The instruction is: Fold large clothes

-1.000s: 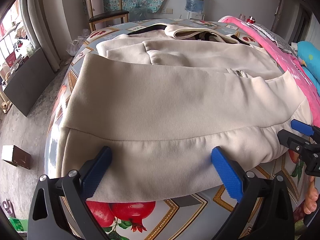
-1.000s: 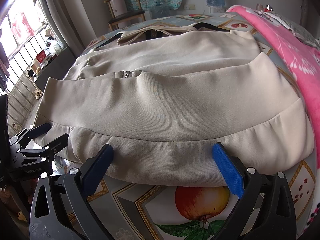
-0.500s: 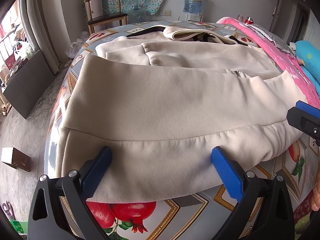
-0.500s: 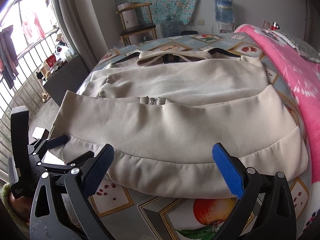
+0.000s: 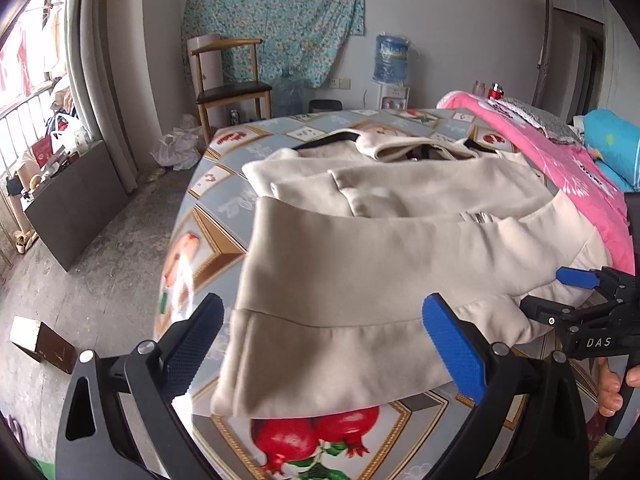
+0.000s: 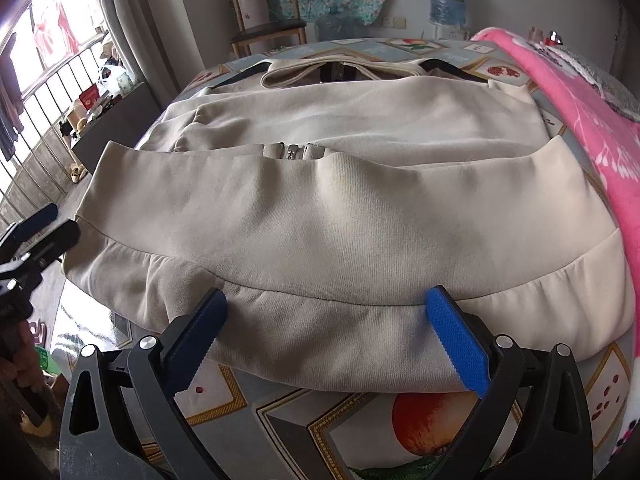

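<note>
A large cream zip jacket (image 5: 380, 264) lies flat on a table with a fruit-print cloth (image 5: 320, 440), collar at the far end, hem band nearest me, lower part folded up over the body. My left gripper (image 5: 324, 344) is open, fingers wide over the hem's left part. My right gripper (image 6: 326, 332) is open over the hem's middle in the right wrist view, above the jacket (image 6: 340, 208). The right gripper also shows in the left wrist view (image 5: 560, 292) at the hem's right end. The left gripper shows at the left edge of the right wrist view (image 6: 44, 228).
A pink blanket (image 6: 580, 112) lies along the table's right side, with a blue pillow (image 5: 612, 148) behind it. A wooden chair (image 5: 228, 88) and a water bottle (image 5: 392, 60) stand against the far wall. A dark cabinet (image 5: 76, 204) and a small box (image 5: 40, 344) are on the floor to the left.
Both grippers stayed open. The left gripper has lifted and drawn back left, showing more floor. The right gripper has come down closer to the hem.
</note>
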